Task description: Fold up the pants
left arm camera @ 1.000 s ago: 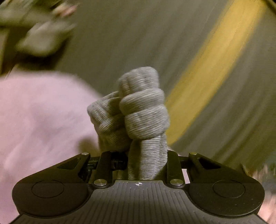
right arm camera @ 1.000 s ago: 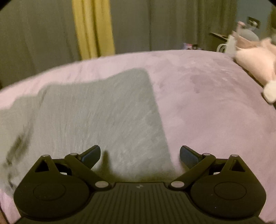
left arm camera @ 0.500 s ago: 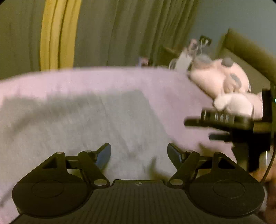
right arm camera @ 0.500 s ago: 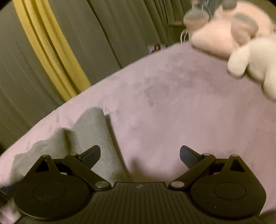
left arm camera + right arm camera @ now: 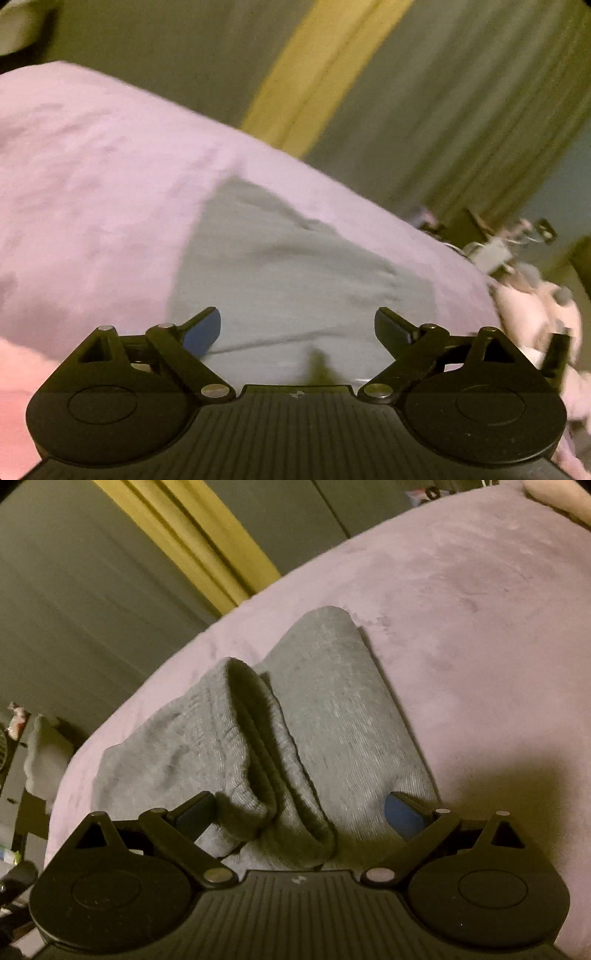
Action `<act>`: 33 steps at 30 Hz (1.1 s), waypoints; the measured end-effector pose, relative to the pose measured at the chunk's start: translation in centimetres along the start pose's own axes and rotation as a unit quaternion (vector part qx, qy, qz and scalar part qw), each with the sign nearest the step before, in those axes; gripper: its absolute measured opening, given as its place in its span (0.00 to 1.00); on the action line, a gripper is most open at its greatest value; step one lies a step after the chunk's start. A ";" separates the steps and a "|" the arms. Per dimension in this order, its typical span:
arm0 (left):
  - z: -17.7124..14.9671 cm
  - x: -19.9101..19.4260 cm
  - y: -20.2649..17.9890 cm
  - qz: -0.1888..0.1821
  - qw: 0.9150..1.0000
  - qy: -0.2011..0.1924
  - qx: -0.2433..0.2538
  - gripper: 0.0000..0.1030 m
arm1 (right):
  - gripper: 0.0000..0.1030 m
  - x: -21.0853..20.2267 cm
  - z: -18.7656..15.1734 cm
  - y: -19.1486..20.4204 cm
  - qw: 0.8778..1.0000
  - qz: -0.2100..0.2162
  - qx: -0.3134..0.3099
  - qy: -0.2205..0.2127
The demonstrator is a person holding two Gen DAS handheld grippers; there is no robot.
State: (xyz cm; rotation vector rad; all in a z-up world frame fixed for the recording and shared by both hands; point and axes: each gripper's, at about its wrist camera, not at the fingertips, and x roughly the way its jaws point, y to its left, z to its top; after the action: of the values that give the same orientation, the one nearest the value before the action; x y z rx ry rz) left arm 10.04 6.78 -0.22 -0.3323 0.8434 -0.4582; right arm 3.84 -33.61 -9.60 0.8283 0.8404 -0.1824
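The grey knit pants [image 5: 295,280] lie on a lilac bed cover [image 5: 96,177]. In the left wrist view they spread flat ahead of my left gripper [image 5: 297,328], whose jaws are opening wide over the cloth with nothing pressed between the pads. In the right wrist view the pants [image 5: 332,709] are folded, with the ribbed waistband [image 5: 258,746] bunched up in a ridge. My right gripper [image 5: 299,810] stands open just above that ridge, which reaches in between the fingers; the pads do not press it.
Grey curtains with a yellow stripe [image 5: 321,74] hang behind the bed. Pink and white soft toys [image 5: 532,306] lie at the right of the bed. A chair with grey cloth [image 5: 40,757] stands off the left edge in the right wrist view.
My left gripper let go of the knotted grey cloth and opened wide over the flat pants. The right gripper swung left, back over the pants and down to the bunched waistband.
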 end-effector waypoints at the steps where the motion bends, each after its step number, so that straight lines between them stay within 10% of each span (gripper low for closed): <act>1: 0.0 0.1 0.3 0.007 1.000 -0.002 -0.003 0.92 | 0.96 -0.4 0.2 0.4 1.000 0.005 -0.009 -0.004; 13: 0.0 1.4 2.3 0.021 0.999 0.018 -0.038 0.92 | 0.96 3.5 1.7 0.5 0.997 0.054 0.005 0.049; 17: 0.1 1.3 2.4 0.020 0.999 0.024 -0.043 0.92 | 0.62 3.2 1.8 2.1 0.996 0.059 -0.049 0.050; 19: 0.0 1.3 2.4 0.021 0.998 0.026 -0.043 0.92 | 0.62 3.0 2.0 1.5 0.995 0.078 -0.038 0.052; 27: -0.4 1.7 2.3 0.034 0.997 0.041 -0.053 0.92 | 0.96 5.2 2.2 2.4 0.993 0.095 -0.002 0.071; 31: -0.2 1.5 2.5 0.036 0.997 0.039 -0.062 0.93 | 0.43 4.6 2.3 3.5 0.992 0.100 -0.032 0.071; 33: -0.3 1.5 2.5 0.038 0.996 0.040 -0.067 0.93 | 0.39 3.7 2.5 2.9 0.989 0.135 0.001 0.067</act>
State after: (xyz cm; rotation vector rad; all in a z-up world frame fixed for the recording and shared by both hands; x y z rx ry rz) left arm 11.33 8.08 -2.51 -0.4063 0.9644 -0.3470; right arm 9.08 -32.81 -9.63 0.9557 0.8440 0.1121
